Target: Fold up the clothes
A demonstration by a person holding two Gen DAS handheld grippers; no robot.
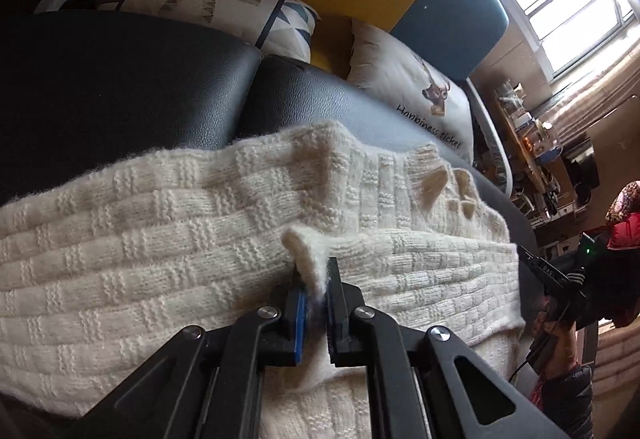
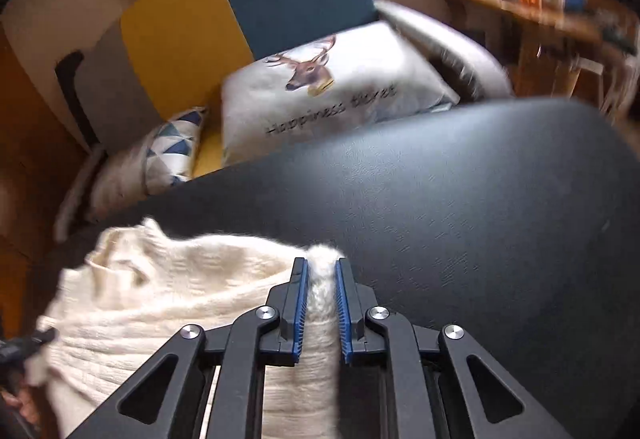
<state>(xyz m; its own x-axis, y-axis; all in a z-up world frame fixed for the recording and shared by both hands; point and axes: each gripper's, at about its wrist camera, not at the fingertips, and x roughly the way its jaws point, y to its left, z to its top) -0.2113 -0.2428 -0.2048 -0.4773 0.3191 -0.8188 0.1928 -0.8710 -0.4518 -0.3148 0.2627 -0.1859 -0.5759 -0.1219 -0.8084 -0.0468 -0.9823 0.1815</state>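
Both grippers pinching a cream knit sweater (image 1: pixel 200 239) on a black padded surface (image 1: pixel 120 79).

The left gripper (image 1: pixel 316 275) is clamping a raised fold; the right gripper (image 2: pixel 322 271) is gripping the right edge, its view blurring, the sweater's near part cut off.

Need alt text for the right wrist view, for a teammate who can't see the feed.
The right gripper is shut on a fold of the cream knit sweater, which lies on a black leather cushion. Behind it sits a white deer-print pillow against a yellow and teal chair back; the background is motion-blurred.
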